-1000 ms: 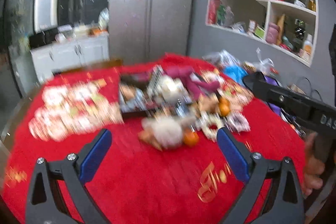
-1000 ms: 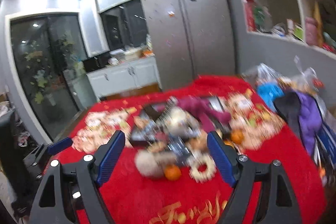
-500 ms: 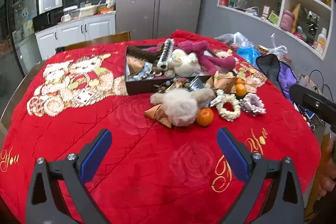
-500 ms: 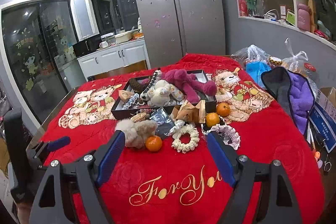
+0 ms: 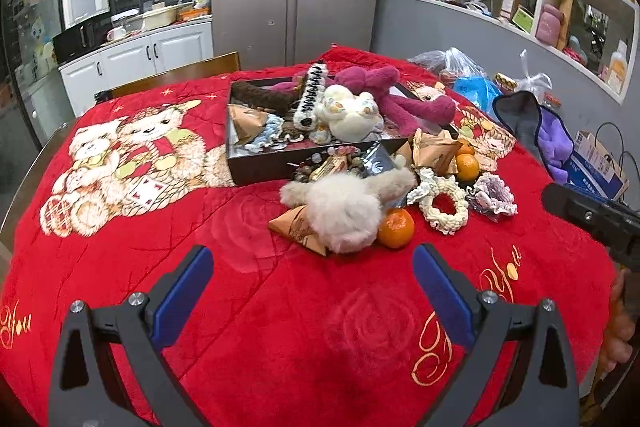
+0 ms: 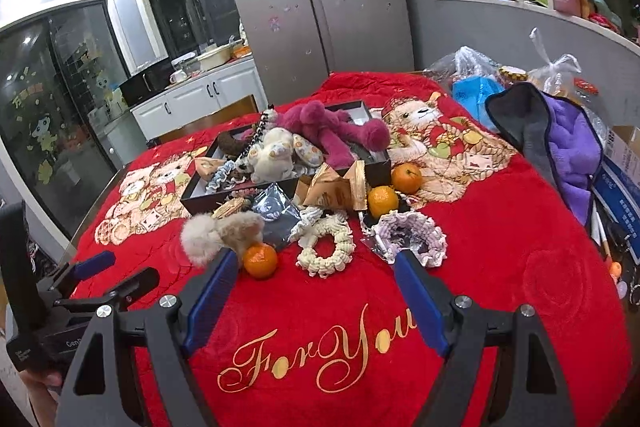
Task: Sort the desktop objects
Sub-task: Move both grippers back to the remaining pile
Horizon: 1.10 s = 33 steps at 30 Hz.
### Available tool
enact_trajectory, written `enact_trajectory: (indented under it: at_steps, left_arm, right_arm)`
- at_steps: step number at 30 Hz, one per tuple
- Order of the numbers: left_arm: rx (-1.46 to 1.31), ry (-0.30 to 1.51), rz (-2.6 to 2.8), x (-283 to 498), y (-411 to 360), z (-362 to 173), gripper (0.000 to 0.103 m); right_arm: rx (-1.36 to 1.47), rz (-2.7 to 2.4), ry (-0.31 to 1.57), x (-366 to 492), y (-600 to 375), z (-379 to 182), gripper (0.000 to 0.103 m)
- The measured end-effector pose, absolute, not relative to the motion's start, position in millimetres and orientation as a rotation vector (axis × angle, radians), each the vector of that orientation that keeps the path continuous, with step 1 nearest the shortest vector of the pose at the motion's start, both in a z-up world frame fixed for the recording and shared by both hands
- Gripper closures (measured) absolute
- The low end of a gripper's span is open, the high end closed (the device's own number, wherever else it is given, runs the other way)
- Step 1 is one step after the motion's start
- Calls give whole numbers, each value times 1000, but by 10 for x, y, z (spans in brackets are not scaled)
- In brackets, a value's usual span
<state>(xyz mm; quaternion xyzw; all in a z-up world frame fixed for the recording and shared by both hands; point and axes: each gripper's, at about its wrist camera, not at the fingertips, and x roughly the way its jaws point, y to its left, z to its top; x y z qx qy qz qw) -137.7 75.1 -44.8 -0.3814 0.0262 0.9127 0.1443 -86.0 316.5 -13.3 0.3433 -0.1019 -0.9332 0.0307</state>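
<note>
A dark box (image 5: pixel 256 175) (image 6: pixel 192 198) on the red cloth holds a magenta plush (image 5: pixel 394 95) (image 6: pixel 324 133), a cream plush (image 5: pixel 348 115) (image 6: pixel 272 153) and scrunchies. In front lie a beige fluffy toy (image 5: pixel 346 209) (image 6: pixel 218 233), three oranges (image 5: pixel 396 227) (image 6: pixel 260 261), a cream scrunchie (image 5: pixel 442 207) (image 6: pixel 326 247), a lilac scrunchie (image 5: pixel 494 195) (image 6: pixel 412 231) and tan paper packets (image 6: pixel 332 189). My left gripper (image 5: pixel 312 269) is open and empty, short of the fluffy toy. My right gripper (image 6: pixel 316 277) is open and empty, just before the cream scrunchie.
A purple and grey garment (image 6: pixel 560 147), plastic bags (image 6: pixel 468 67) and a cardboard box (image 5: pixel 596 163) crowd the table's right edge. A wooden chair back (image 5: pixel 172 73) stands behind the table. The other gripper shows at the left of the right wrist view (image 6: pixel 96 267).
Both grippers have moved forward towards the pile, so the objects look larger and sharp. Both stay open and empty.
</note>
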Motion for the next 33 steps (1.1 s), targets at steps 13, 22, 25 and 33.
enact_trajectory:
  at_steps: [13,22,25,33]
  left_arm:
    - [-1151,126,2595,-1793,897,-636,3]
    - [-1184,125,2569,-1998,917,-756,3]
    - [-1179,117,2551,-2049,929,-802,3]
    - [-1235,111,2492,-2208,939,-1013,8]
  right_arm:
    - [1168,-2783,-339,-1255,3234,-476,20]
    - [1263,-2740,-351,-1575,3255,-716,20]
    - [1288,-2725,-354,-1658,3259,-789,20]
    - [1307,-2685,-335,-1895,3182,-1008,20]
